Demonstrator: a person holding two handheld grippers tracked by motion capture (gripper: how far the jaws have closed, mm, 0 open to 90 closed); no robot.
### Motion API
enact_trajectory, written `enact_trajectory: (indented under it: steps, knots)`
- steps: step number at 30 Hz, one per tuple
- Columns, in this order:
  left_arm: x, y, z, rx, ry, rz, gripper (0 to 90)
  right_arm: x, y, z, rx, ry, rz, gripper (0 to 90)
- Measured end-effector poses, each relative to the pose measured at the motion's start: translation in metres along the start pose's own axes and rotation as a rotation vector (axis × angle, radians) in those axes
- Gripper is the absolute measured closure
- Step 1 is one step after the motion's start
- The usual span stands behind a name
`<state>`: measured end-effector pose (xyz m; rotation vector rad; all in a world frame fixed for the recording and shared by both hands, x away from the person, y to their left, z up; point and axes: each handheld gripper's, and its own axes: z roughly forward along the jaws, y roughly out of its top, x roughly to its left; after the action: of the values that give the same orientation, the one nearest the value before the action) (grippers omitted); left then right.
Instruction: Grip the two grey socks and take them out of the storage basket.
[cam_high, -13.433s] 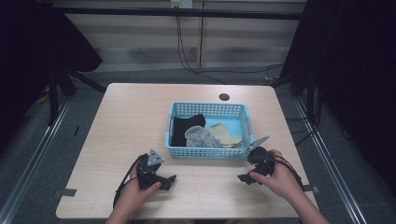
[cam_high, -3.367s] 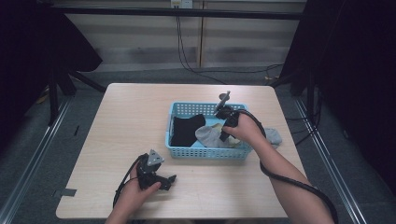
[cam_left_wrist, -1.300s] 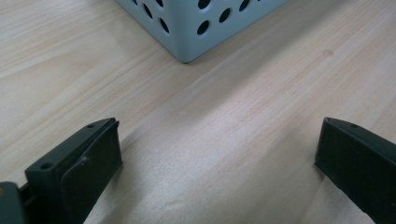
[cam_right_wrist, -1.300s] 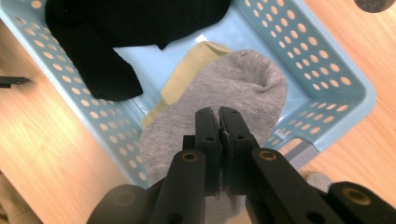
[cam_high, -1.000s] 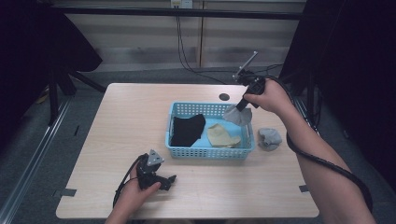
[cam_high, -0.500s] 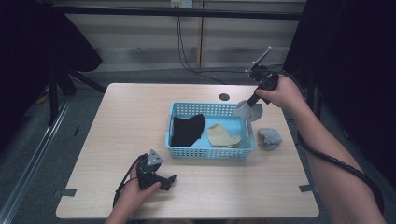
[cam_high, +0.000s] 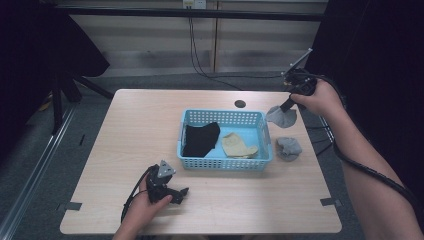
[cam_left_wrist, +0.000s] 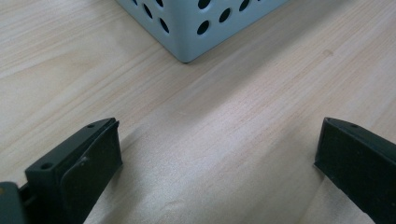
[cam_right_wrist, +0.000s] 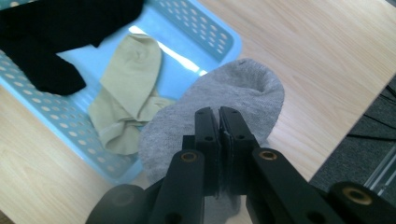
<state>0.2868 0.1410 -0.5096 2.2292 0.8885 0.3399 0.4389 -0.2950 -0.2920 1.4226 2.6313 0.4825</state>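
A wooden table (cam_high: 150, 125) seen from above, with a light blue perforated basket (cam_high: 223, 162) near its middle. No brand, label or writing can be read on anything here.

The right gripper (cam_high: 287, 106) is raised above the table's far right edge, its jaws pinched tight on a grey sock (cam_high: 281, 117) that hangs from them, just beyond the basket's far right corner. In the right gripper view the two black jaws meet on the sock's fabric (cam_right_wrist: 219, 107), with the basket (cam_right_wrist: 219, 32) below and behind it. A second grey sock (cam_high: 289, 148) lies crumpled on the table just to the right of the basket. Inside the basket lie a black sock (cam_high: 201, 139) on the left and a beige sock (cam_high: 238, 146) on the right.

The left gripper (cam_high: 181, 194) rests low at the near edge of the table, in front of the basket, its jaws spread wide with nothing between them; the left gripper view shows bare wood and a corner of the basket (cam_left_wrist: 187, 28).

Compared with a second ago, the right gripper and its grey sock have moved from above the basket's right end out past its rim toward the table's right edge. The left gripper has stayed put.
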Motion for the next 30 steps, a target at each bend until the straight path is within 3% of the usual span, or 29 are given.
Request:
enact_trajectory:
  steps: [5,12,21,28,30]
  knots:
    - [0.000,0.000,0.000,0.000,0.000,0.000,0.0,-0.011,-0.010,0.004,0.010,-0.009,0.027,86.3]
    - [0.000,0.000,0.000,0.001,0.001,0.001,0.0,-0.019,-0.023,0.033,0.047,-0.004,0.054,86.1]
    - [0.000,0.000,0.000,0.001,0.000,0.000,0.0,-0.017,-0.031,0.076,0.088,0.006,0.043,84.9]
    - [0.000,0.000,0.000,0.000,0.000,0.000,0.0,-0.014,-0.034,0.091,0.097,0.001,0.035,81.4]
    - [0.000,0.000,0.000,0.000,0.002,0.000,0.0,-0.014,-0.036,0.094,0.091,0.007,0.048,75.9]
